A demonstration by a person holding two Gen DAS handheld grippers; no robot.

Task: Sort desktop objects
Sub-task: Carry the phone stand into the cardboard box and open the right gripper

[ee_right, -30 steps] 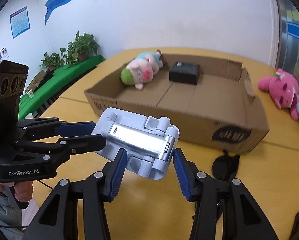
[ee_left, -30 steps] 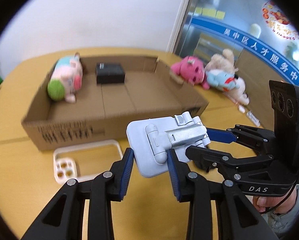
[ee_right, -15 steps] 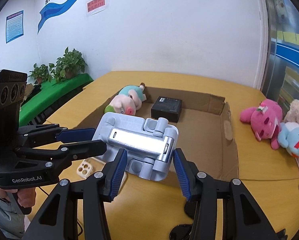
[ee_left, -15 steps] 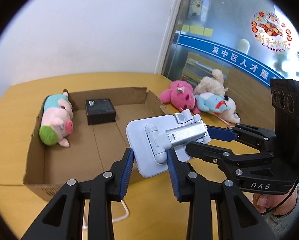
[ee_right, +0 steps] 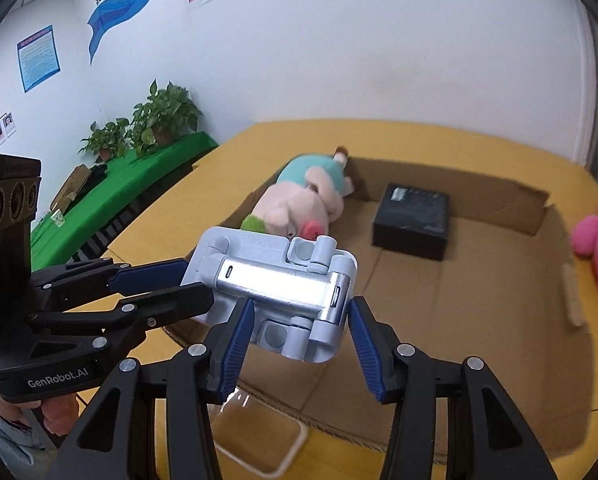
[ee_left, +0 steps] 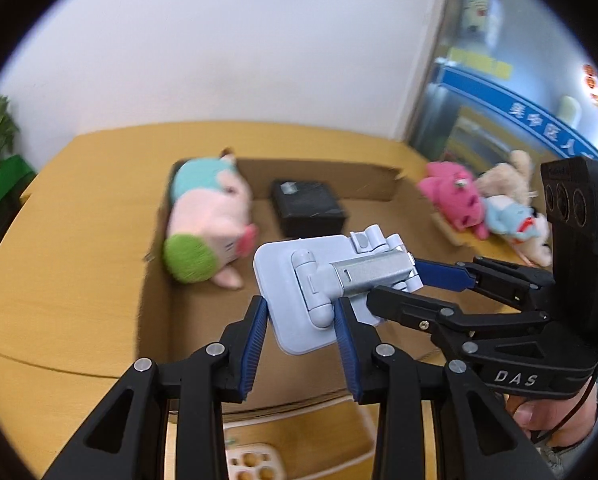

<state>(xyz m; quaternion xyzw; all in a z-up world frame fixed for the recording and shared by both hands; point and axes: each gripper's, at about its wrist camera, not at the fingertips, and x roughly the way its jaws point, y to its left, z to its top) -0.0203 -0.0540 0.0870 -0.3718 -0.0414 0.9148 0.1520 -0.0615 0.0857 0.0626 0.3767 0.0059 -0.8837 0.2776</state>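
A light blue folding phone stand (ee_left: 299,280) with a silver metal arm hangs in the air over the near wall of an open cardboard box (ee_left: 339,176). My left gripper (ee_left: 301,312) is shut on the stand's flat plate. My right gripper (ee_left: 397,284) comes in from the right and grips the hinge end. In the right wrist view the stand (ee_right: 275,276) sits between the blue pads of my right gripper (ee_right: 299,316), and my left gripper (ee_right: 191,282) holds it from the left. Inside the box (ee_right: 479,200) lie a pig plush (ee_right: 299,204) and a black box (ee_right: 411,220).
A pink plush (ee_left: 451,196) and a blue plush (ee_left: 511,220) lie on the yellow table to the right of the box. A white tray (ee_left: 251,460) rests on the table just in front of the box. Potted plants (ee_right: 159,120) stand on a green-covered bench (ee_right: 119,184) at far left.
Both grippers have carried the stand forward together, from in front of the box to above its near wall. The tray has dropped to the bottom edge of both views.
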